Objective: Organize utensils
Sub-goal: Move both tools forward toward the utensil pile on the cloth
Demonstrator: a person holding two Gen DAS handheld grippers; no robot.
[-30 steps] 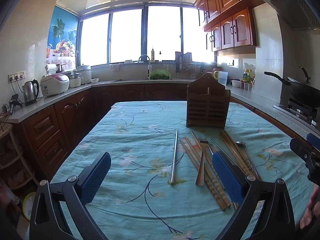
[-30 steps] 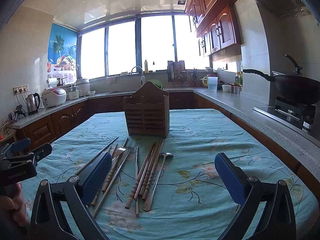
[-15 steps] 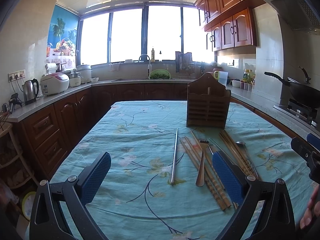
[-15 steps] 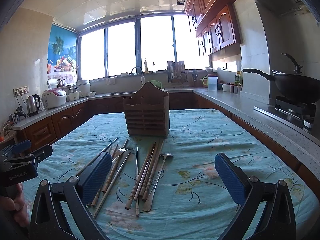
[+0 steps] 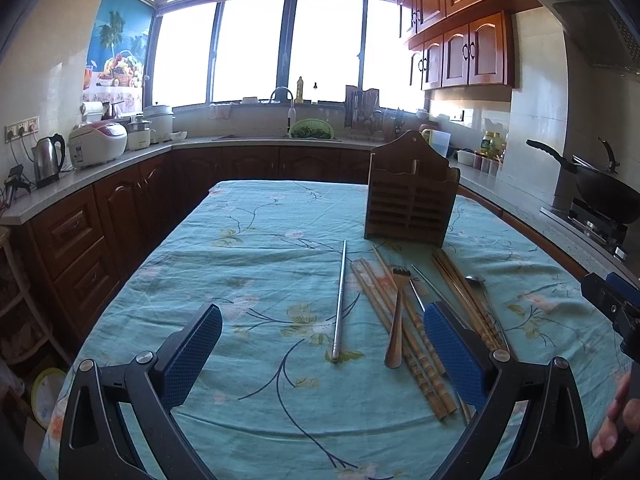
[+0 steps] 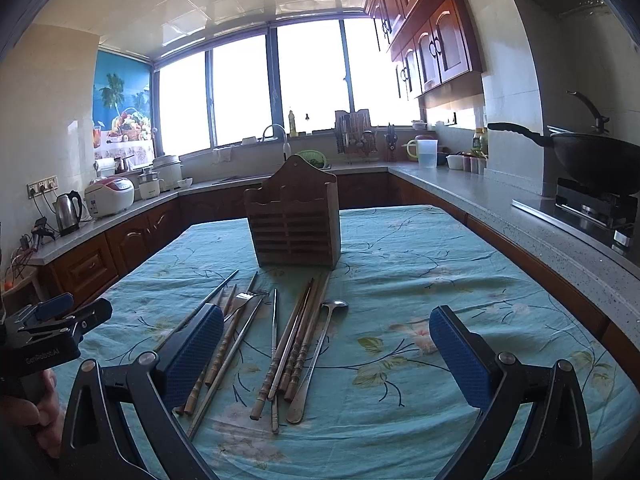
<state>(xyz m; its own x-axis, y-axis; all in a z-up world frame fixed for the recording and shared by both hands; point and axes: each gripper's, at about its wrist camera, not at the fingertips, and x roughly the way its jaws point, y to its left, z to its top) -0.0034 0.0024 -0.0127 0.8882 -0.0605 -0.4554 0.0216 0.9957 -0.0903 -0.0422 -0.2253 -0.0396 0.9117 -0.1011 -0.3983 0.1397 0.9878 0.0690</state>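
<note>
A wooden utensil holder (image 5: 411, 194) (image 6: 294, 224) stands upright on the table with the teal floral cloth (image 5: 256, 248). In front of it lie a metal chopstick (image 5: 340, 300), several wooden chopsticks (image 5: 400, 332) (image 6: 298, 344), a fork (image 5: 396, 316) (image 6: 244, 300) and a metal spoon (image 6: 320, 352). My left gripper (image 5: 322, 354) is open and empty above the near table, the metal chopstick between its fingers. My right gripper (image 6: 326, 356) is open and empty, the utensil pile between its fingers.
Counters run along three walls with a kettle (image 5: 48, 158), rice cooker (image 5: 98, 144), sink and tap (image 5: 286, 120). A wok (image 5: 600, 190) sits on a stove at the right. The other gripper shows at each view's edge (image 6: 48, 332).
Almost nothing has moved; both grippers hover in place, still open, with only a slight drift of the views.
</note>
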